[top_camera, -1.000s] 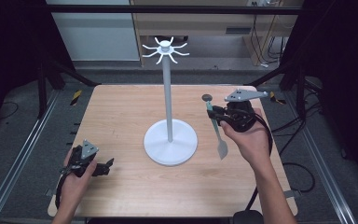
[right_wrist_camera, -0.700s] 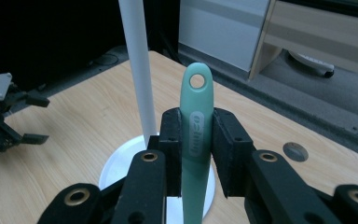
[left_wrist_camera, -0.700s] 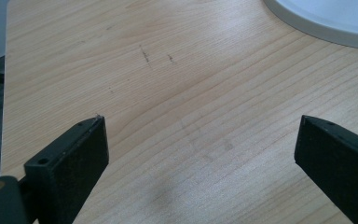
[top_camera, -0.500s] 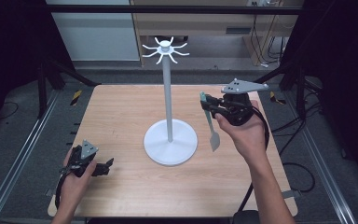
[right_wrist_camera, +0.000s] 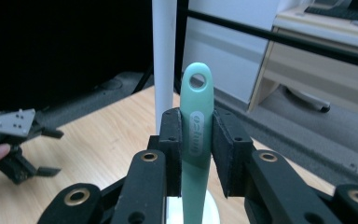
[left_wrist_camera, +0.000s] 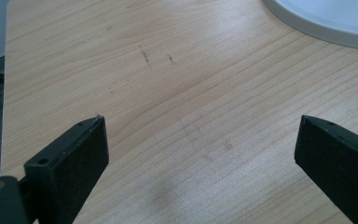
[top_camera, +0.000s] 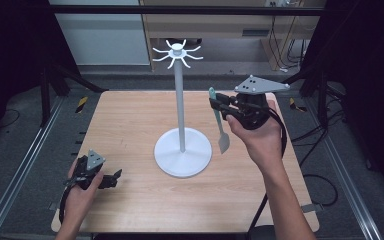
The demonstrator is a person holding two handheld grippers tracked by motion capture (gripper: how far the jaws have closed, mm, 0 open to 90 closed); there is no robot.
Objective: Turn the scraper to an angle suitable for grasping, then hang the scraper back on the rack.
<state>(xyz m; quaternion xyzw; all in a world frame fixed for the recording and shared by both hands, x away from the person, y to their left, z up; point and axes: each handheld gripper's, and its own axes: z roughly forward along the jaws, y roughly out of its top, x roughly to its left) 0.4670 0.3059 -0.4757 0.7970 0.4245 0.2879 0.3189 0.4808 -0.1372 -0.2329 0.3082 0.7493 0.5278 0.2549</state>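
Note:
A white rack (top_camera: 179,100) with a round base (top_camera: 183,155) and hooked arms at its top (top_camera: 176,52) stands mid-table. My right gripper (top_camera: 219,107) is raised to the right of the pole, shut on a spatula (top_camera: 219,122) with a mint-green handle and grey blade hanging down. In the right gripper view the pads clamp the spatula's handle (right_wrist_camera: 197,135), its hanging hole at the top, with the rack's pole (right_wrist_camera: 164,60) just behind. My left gripper (top_camera: 111,180) rests low at the table's front left, open, nothing between its fingers (left_wrist_camera: 74,154).
The wooden table (top_camera: 130,125) is framed by metal rails (top_camera: 25,165). The rack's base rim (left_wrist_camera: 326,23) is at the upper right in the left gripper view. Cabinets (top_camera: 215,25) and cables sit behind the table.
My right gripper has lifted the spatula off the table and up beside the pole. The left gripper has stayed in place.

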